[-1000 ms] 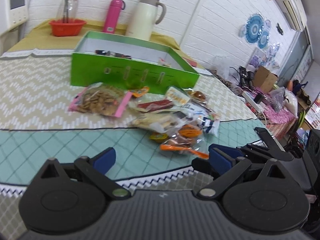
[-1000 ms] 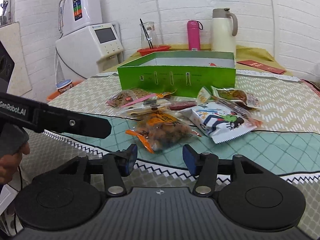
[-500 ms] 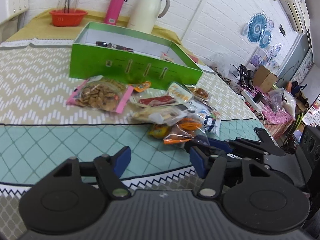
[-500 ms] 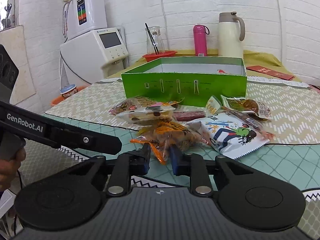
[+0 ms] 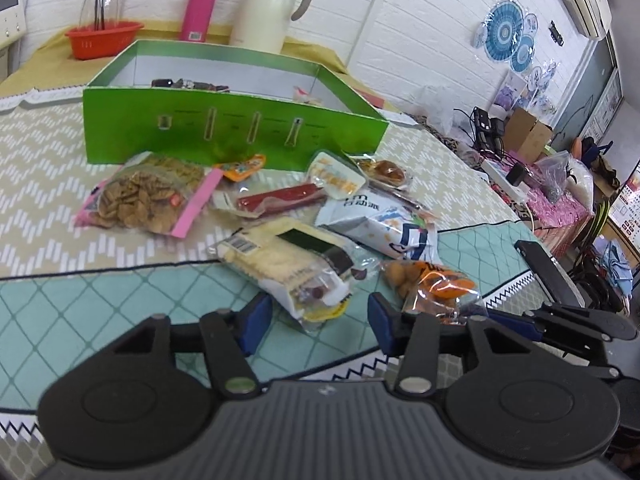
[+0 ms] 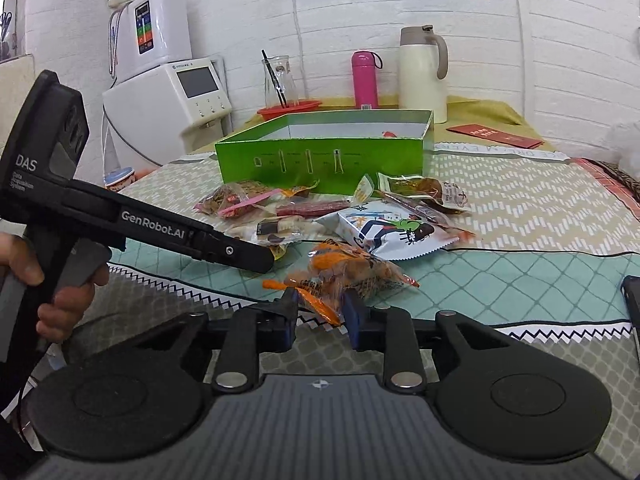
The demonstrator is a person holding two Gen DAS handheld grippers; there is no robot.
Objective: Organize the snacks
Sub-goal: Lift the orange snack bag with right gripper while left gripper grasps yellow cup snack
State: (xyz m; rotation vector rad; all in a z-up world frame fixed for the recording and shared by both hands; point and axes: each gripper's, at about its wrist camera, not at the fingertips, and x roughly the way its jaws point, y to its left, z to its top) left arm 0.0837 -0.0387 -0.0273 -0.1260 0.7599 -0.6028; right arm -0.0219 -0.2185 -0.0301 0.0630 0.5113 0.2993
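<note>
Orange snack bag (image 6: 344, 270) now between right gripper (image 6: 320, 312) jaws, which are reopening, grip unconfirmed; left gripper (image 5: 314, 318) narrowing from wide around cracker pack (image 5: 288, 268); green box (image 5: 224, 128) next.

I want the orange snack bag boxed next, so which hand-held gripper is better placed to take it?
Right. The right hand-held gripper already has the orange bag between its opening jaws; the left hand-held gripper is closing around the cracker pack.

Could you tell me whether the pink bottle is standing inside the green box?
No, the pink bottle stands upright on the yellow cloth behind the green box, beside the cream jug.
</note>
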